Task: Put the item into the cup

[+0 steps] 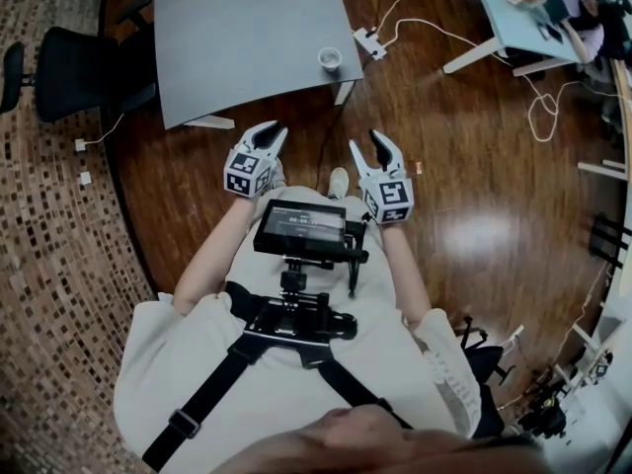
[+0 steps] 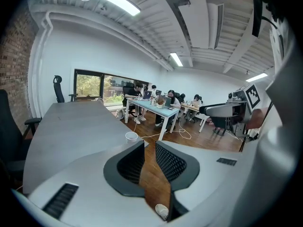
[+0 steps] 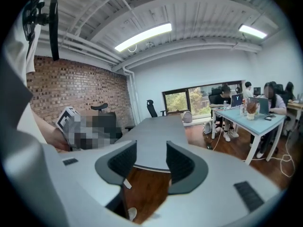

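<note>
Hovering ahead of the body, left claw [image 1: 268, 134] and right claw [image 1: 369, 146] both stand part-open with nothing between the jaws. Cup [image 1: 329, 59] sits upright near the bench [image 1: 247, 28] edge, straight ahead between the two claws, neither clearly nearer. No item shows on the bench. A small speck [image 1: 418, 168] on the floor [image 1: 474, 146], just beside the right claw, may be it.

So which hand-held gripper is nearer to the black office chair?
Left. The left hand-held gripper hangs to the right of the black office chair; the right hand-held gripper is further right.
</note>
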Action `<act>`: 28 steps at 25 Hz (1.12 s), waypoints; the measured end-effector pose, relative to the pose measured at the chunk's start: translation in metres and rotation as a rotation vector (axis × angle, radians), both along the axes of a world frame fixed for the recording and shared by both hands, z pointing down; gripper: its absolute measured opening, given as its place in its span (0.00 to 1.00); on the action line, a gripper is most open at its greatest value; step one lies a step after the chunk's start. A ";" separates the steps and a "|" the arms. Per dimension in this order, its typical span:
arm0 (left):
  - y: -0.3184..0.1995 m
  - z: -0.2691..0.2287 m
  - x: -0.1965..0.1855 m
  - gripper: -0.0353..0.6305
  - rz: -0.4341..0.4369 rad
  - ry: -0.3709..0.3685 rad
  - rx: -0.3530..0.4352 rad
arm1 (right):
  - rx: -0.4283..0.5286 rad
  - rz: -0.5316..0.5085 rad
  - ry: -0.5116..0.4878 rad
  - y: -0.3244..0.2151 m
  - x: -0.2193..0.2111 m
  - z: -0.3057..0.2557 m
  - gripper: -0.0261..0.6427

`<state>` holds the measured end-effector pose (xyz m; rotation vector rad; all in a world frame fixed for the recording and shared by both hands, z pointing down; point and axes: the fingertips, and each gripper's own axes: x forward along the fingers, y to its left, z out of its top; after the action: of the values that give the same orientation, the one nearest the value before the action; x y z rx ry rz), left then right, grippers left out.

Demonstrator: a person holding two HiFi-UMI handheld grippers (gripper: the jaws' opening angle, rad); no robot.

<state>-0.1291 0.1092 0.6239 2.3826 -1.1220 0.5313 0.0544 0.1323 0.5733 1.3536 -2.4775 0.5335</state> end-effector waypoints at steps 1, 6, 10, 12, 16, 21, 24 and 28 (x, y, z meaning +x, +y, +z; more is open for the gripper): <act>0.000 -0.001 0.000 0.17 0.005 -0.004 0.000 | -0.001 0.008 0.000 0.000 0.001 0.000 0.35; -0.008 -0.004 0.000 0.16 0.033 -0.018 -0.001 | 0.003 0.035 0.007 -0.003 0.004 -0.007 0.35; -0.028 0.006 -0.025 0.16 0.039 -0.009 -0.010 | -0.003 0.050 0.023 -0.021 -0.017 0.005 0.35; -0.040 0.013 -0.038 0.17 0.041 -0.003 -0.017 | -0.010 0.051 0.026 -0.034 -0.029 0.015 0.35; -0.047 0.013 -0.048 0.17 0.051 0.001 -0.010 | -0.015 0.054 0.033 -0.038 -0.042 0.019 0.34; -0.056 0.016 -0.048 0.16 0.047 0.009 -0.015 | 0.001 0.022 0.044 -0.047 -0.047 0.020 0.34; -0.060 0.020 -0.047 0.16 0.053 0.006 -0.025 | -0.001 0.020 0.051 -0.054 -0.050 0.020 0.34; -0.062 0.019 -0.044 0.16 0.066 0.007 -0.020 | 0.006 0.006 0.059 -0.056 -0.053 0.023 0.34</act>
<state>-0.1731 0.0468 0.6426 2.4091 -1.0339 0.5531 0.0013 0.0762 0.5959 1.3599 -2.4300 0.4812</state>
